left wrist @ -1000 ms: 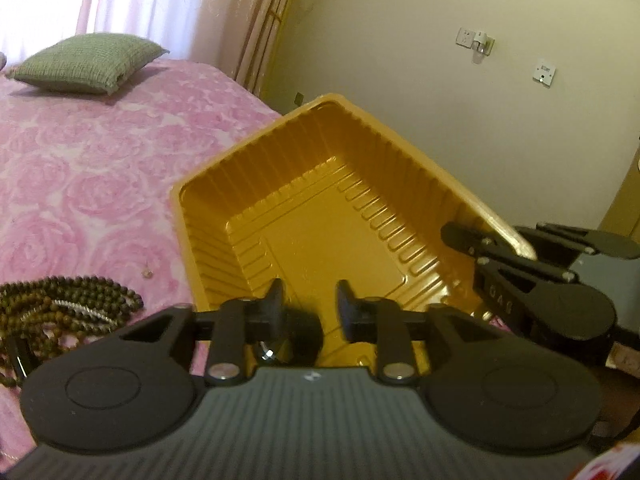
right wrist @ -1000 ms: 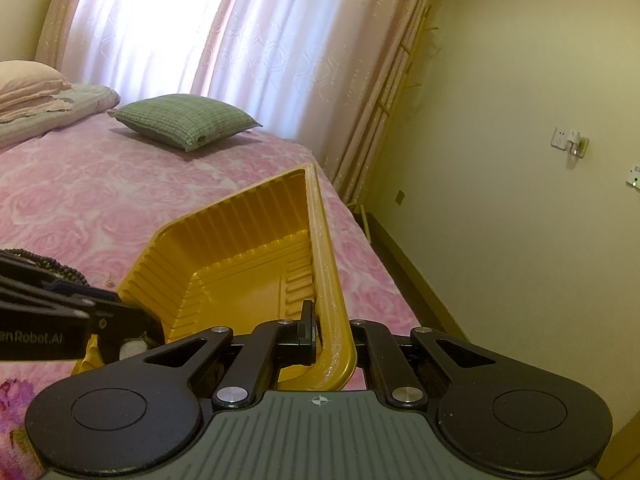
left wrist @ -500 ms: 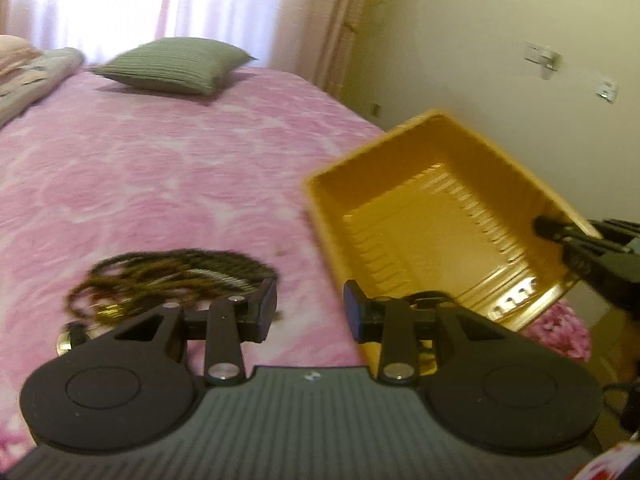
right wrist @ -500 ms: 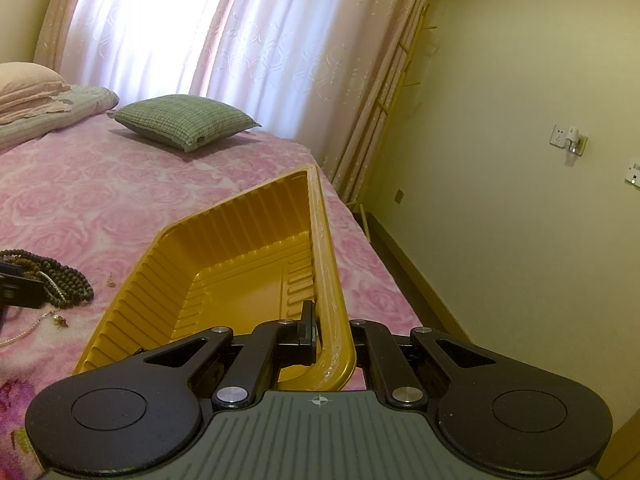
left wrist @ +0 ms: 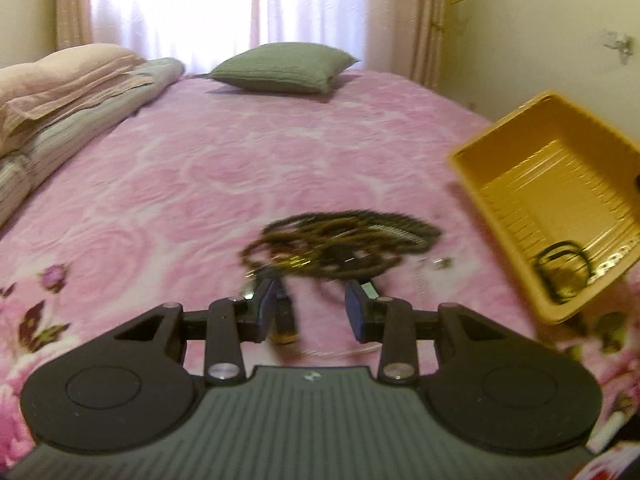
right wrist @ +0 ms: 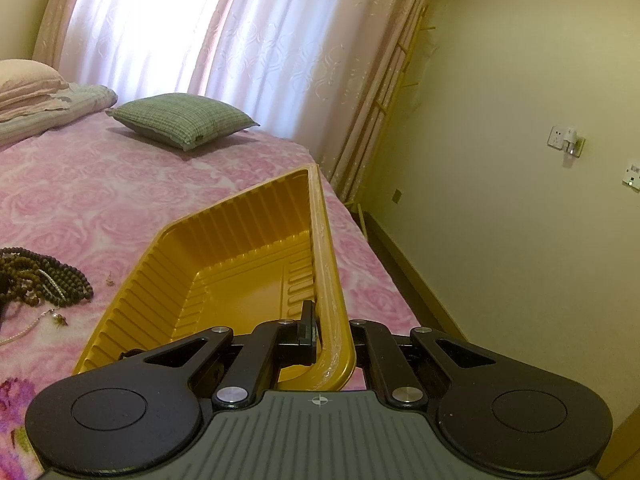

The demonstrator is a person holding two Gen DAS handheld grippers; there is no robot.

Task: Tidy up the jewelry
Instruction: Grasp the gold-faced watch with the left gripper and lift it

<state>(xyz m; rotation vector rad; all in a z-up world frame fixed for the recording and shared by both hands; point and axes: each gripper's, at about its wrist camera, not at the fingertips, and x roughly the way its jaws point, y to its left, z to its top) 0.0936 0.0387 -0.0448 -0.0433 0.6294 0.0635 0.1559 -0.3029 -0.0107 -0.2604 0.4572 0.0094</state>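
Left gripper [left wrist: 310, 306] parted, right gripper [right wrist: 334, 330] clamped.

Left gripper [left wrist: 310, 306] low in frame, jaws parted, nothing pinched between the pads; blue-faced fingertips [left wrist: 267, 305] just short of a blurred heap of dark bead necklaces [left wrist: 340, 242] on the pink rose-patterned bedspread [left wrist: 192, 184]; small gold-capped piece [left wrist: 285, 326] lying beside the left fingertip; thin pale chain [left wrist: 340, 353] on the cover under the jaws; small metal bits [left wrist: 440, 264] just right of the heap. Yellow ribbed plastic tray [left wrist: 472, 160] at right, tilted; dark looped cord [left wrist: 562, 266] in its near corner. Green cushion [left wrist: 284, 67] near the curtained window [left wrist: 224, 4]; folded bedding [left wrist: 68, 96] at far left.
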